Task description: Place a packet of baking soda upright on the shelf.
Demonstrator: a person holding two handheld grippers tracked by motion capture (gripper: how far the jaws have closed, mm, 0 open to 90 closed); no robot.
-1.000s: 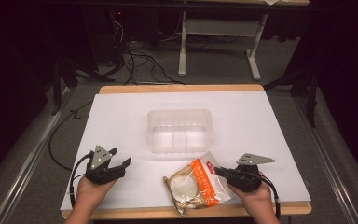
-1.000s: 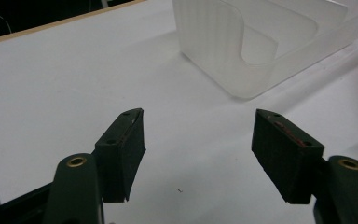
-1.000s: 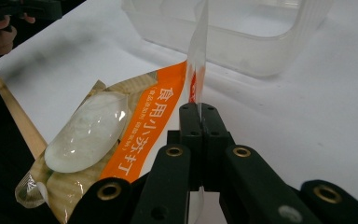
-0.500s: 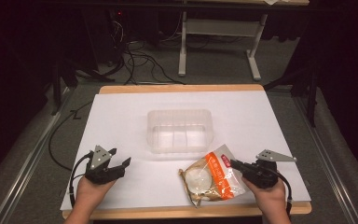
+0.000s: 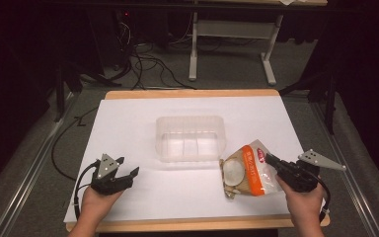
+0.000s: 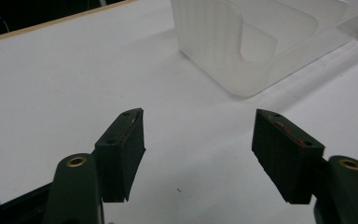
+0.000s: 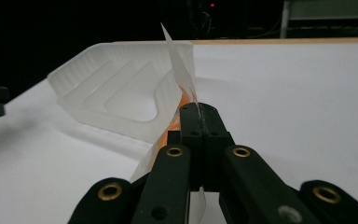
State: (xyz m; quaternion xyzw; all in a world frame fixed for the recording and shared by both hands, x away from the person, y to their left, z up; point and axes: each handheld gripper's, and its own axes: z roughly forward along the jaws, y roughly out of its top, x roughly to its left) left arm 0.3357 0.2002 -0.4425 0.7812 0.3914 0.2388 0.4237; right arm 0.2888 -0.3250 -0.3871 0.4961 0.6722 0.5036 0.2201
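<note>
White tabletop (image 5: 143,123) carries, from nine to three o'clock, an idle left gripper (image 5: 128,174) with jaws wide and empty, a clear tub (image 5: 191,138), and a snack bag (image 5: 244,170) pinched only by its thin edge in the closed right gripper (image 5: 271,159), so it may slip or snag the tub's rim.

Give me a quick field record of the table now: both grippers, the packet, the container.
right gripper: shut on the packet's clear edge
left gripper: open, nothing between the jaws, low over the table
snack packet: orange and clear, beside the container's right front corner
plastic container: translucent, mid-table, looks empty
table: white top, wooden rim
</note>
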